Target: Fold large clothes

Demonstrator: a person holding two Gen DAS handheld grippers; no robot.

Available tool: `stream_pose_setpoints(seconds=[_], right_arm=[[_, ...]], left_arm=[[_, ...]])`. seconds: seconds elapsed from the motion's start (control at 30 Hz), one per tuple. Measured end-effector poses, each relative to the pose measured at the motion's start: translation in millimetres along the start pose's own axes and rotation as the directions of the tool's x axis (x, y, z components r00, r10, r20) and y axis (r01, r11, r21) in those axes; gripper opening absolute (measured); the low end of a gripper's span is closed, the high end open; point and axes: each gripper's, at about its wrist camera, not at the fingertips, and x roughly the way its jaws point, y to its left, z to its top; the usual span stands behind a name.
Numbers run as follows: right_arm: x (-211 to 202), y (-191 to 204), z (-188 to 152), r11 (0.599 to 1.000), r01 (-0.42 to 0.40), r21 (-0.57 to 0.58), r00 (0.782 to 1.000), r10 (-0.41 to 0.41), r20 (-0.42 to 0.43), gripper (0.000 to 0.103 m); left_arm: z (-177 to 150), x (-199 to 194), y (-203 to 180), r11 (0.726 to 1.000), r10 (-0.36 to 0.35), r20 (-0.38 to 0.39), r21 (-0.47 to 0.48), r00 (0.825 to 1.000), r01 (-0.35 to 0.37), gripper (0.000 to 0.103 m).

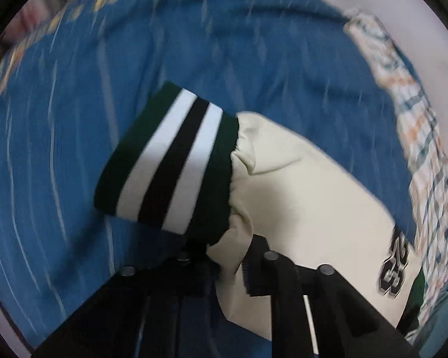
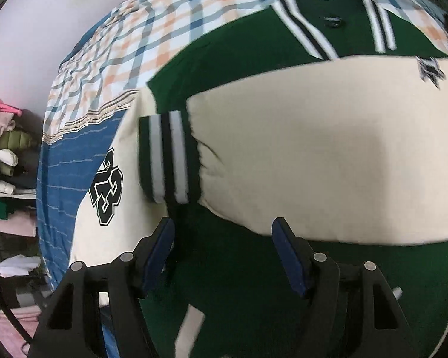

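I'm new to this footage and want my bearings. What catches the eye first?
A green and cream varsity jacket spread on a blue and plaid bed cover. The left hand-held gripper pinches a cream sleeve by its striped cuff. The right hand-held gripper hangs open over the other sleeve, folded across the jacket.

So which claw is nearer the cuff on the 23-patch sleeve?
Left. The left claw grips that sleeve just behind the striped cuff; the right claw hangs open over the green jacket body, by the other sleeve's cuff.
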Motion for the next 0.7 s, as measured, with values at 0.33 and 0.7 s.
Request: stream_pose_setpoints(seconds=[0.33, 0.7], right_arm=[[73.5, 71.7, 36.7, 0.972, 0.228, -0.053, 0.973, -0.229, -0.009, 0.029], [58.9, 86.8, 27.5, 0.987, 0.134, -0.091, 0.989, -0.138, -0.044, 0.046]], left_arm=[[82.4, -46.5, -95.8, 0.928, -0.070, 0.266, 0.371, 0.962, -0.035, 0.009], [43.5, -95.6, -116.0, 0.868, -0.043, 0.367, 0.474, 0.929, -0.147, 0.008]])
